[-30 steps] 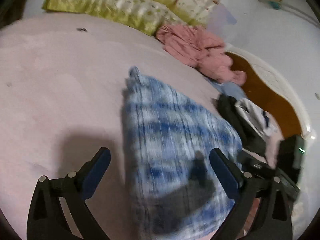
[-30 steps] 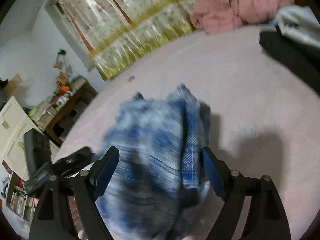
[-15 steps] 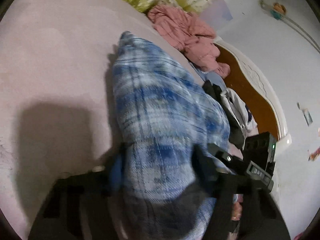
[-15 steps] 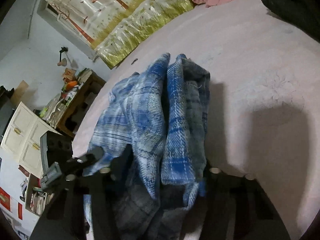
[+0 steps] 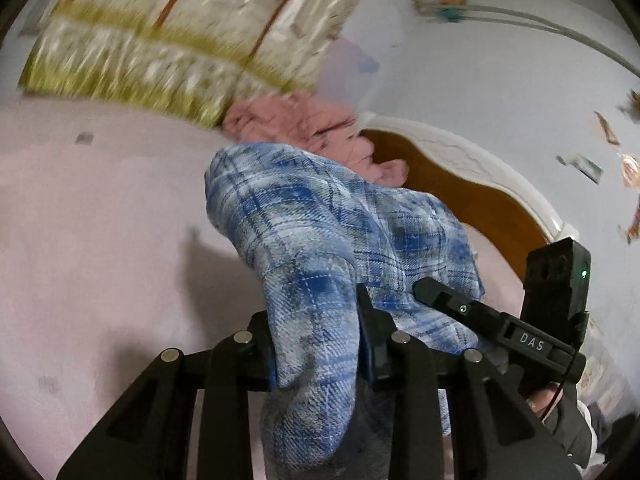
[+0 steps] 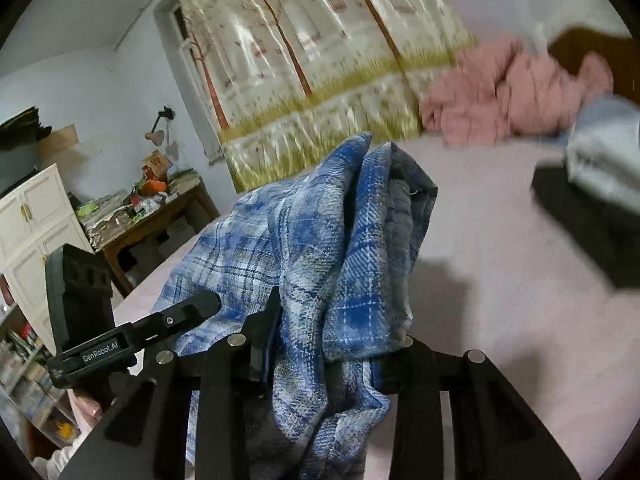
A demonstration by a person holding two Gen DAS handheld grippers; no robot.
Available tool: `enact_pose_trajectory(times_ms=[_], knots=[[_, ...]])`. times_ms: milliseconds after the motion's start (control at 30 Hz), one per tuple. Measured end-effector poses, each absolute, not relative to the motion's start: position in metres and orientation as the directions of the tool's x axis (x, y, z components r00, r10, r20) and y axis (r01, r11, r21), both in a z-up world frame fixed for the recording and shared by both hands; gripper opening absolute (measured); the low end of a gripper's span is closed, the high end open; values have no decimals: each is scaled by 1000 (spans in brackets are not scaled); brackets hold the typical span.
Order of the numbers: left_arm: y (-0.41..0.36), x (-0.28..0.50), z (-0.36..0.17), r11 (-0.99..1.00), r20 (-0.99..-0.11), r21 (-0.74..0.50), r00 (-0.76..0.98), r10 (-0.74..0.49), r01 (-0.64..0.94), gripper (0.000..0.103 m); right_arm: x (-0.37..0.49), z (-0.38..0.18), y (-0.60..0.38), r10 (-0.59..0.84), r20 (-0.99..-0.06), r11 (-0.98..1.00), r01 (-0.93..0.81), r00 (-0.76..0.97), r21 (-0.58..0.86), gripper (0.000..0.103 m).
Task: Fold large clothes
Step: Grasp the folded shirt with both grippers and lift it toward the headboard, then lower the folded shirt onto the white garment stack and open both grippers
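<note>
A blue and white plaid shirt (image 5: 316, 232), folded into a thick bundle, hangs lifted above the pink bed (image 5: 80, 216). My left gripper (image 5: 318, 340) is shut on one end of it. My right gripper (image 6: 324, 344) is shut on the other end of the same plaid shirt (image 6: 320, 240), whose layers bunch between the fingers. Each gripper shows in the other's view: the right gripper (image 5: 516, 332) at the lower right, the left gripper (image 6: 120, 340) at the lower left.
A crumpled pink garment (image 5: 304, 124) lies at the head of the bed, also in the right wrist view (image 6: 512, 108). Patterned pillows (image 6: 320, 80) lean behind. Dark and grey clothes (image 6: 588, 200) lie to the right. A brown headboard (image 5: 460, 192) and a cluttered wooden table (image 6: 160, 216) stand beside the bed.
Both grippers closed on the plaid shirt, which lay flat on the bed a second ago, and have lifted it off the bed; the views have tilted up toward the pillows.
</note>
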State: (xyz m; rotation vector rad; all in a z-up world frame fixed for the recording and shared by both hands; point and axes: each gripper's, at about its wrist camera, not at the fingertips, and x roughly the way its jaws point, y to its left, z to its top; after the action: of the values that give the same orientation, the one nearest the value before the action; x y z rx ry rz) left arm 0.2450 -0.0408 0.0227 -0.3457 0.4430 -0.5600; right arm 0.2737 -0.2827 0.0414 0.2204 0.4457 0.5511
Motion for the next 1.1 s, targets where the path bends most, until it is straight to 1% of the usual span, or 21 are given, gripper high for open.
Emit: enact_pose_trajectory(times_ms=[133,267,300,367,467,533,600,633,700,767,933,1000,1033,1067,1100], knots=[[-79,234,82,783,-240,-351,759,-605,513,29,244,91,-317,516,-259,849,-447,816,282,37],[-133,240,142,758,-185,-254,739,-648,601,29,220,142,-364,438,-149,881,-390,886,268,37],[-146,244,154,746,-173,-235,728,-663,623,29,213,155,-380,394,-110,896,-355,912,265,37],[-178,260,178,720,-160,-206,703,-693,662,29,206,170,-397,318,-63,922,-292,946,254,37],[-227,294,199,695,-156,-198,678,-719,691,29,208,188,-430,165,13,958,-163,986,237,37],[-262,316,206,687,-160,-190,669,-726,701,29,218,193,-449,90,38,968,-96,995,233,37],[-302,336,210,692,-161,-135,673,-722,709,29,239,191,-475,-3,58,971,-11,998,239,37],[-322,348,209,691,-161,-102,674,-721,716,29,246,188,-485,-28,63,968,11,998,250,37],[-356,374,201,688,-169,-72,671,-722,722,29,271,175,-519,-90,73,952,65,993,298,37],[-385,401,186,687,-179,-66,669,-722,724,29,296,163,-548,-121,62,945,96,991,314,37],[-433,472,135,685,-226,-103,653,-723,722,29,372,127,-601,-113,-47,941,122,993,315,37],[-445,489,105,706,-265,-104,665,-699,701,29,407,106,-618,-109,-164,932,158,980,325,37],[-452,497,88,707,-303,-104,654,-693,700,29,416,99,-624,-119,-200,927,181,973,328,37],[-457,506,71,706,-337,-112,642,-689,699,30,427,90,-628,-140,-258,916,224,956,333,37],[-461,510,59,712,-361,-131,635,-683,690,33,434,84,-633,-141,-287,907,240,947,346,37]])
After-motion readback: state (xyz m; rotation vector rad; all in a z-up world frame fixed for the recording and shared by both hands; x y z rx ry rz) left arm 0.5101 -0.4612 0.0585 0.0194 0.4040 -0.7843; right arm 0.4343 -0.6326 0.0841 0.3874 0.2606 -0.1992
